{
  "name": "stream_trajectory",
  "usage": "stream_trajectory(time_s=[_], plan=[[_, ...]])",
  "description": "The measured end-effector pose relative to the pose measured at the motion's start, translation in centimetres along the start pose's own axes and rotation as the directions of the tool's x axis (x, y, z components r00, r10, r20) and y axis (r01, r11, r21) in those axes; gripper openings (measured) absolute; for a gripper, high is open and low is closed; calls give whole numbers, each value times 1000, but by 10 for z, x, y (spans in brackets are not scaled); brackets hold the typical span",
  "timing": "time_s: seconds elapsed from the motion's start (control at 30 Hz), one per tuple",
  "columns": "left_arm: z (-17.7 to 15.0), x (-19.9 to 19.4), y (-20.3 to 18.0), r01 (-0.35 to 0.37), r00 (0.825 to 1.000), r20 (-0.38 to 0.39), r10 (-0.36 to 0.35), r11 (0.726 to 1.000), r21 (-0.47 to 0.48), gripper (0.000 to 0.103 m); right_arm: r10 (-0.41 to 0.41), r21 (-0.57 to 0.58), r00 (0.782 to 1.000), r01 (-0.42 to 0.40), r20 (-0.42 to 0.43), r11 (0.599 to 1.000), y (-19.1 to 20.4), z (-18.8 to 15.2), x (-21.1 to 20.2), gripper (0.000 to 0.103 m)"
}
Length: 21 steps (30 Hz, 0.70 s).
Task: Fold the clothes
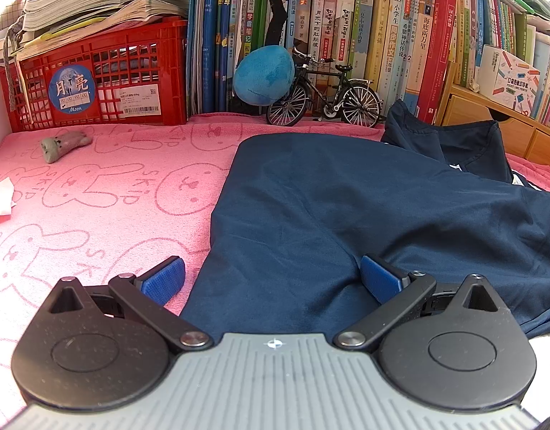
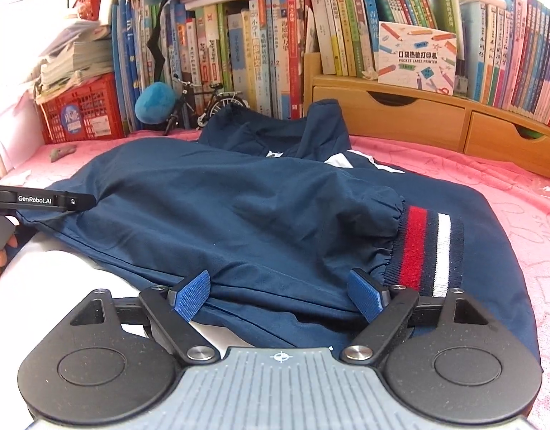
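Mid-fold on navy jacket (image 2: 239,215): left gripper (image 1: 271,279) and right gripper (image 2: 278,294) wide, gripping nothing. Next: pinch hem edge.

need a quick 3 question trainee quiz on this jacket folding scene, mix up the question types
1. True or false: the left hand-held gripper is clamped shut on the navy jacket.
2. Multiple choice: the striped cuff lies nearest which finger of the right hand-held gripper? A. its left finger B. its right finger C. neither, it is out of view
3. Fill in: the jacket lies on a pink ____ printed with rabbits.

Key:
1. False. Its jaws stand open over the jacket's edge.
2. B
3. towel
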<state>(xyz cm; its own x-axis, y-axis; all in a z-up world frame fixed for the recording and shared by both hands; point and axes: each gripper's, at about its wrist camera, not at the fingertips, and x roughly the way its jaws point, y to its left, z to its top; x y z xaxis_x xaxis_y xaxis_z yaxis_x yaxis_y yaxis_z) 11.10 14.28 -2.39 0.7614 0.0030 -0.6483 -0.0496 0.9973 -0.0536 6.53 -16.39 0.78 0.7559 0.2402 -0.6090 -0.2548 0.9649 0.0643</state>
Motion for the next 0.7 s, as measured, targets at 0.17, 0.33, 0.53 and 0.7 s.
stream_trajectory(time_s=[0.17,0.33,0.53,0.7], plan=[[0,0,0,-1,1000,0,1,1000,-1,103,29,49,999,-30,14,998,-11,0,-7,78],[0,0,0,-1,1000,-1,1,1000,-1,103,40,65,999,-41,19,997,-17,1,-11,75],[0,0,0,-1,1000,-1,1,1000,-2,103,20,66,999,-22,27,998,-15,-2,-11,75],[0,0,-1,-1,1000,-2,1,1000,-3,103,39,126,998,-43,40,991,-23,-4,-19,75]])
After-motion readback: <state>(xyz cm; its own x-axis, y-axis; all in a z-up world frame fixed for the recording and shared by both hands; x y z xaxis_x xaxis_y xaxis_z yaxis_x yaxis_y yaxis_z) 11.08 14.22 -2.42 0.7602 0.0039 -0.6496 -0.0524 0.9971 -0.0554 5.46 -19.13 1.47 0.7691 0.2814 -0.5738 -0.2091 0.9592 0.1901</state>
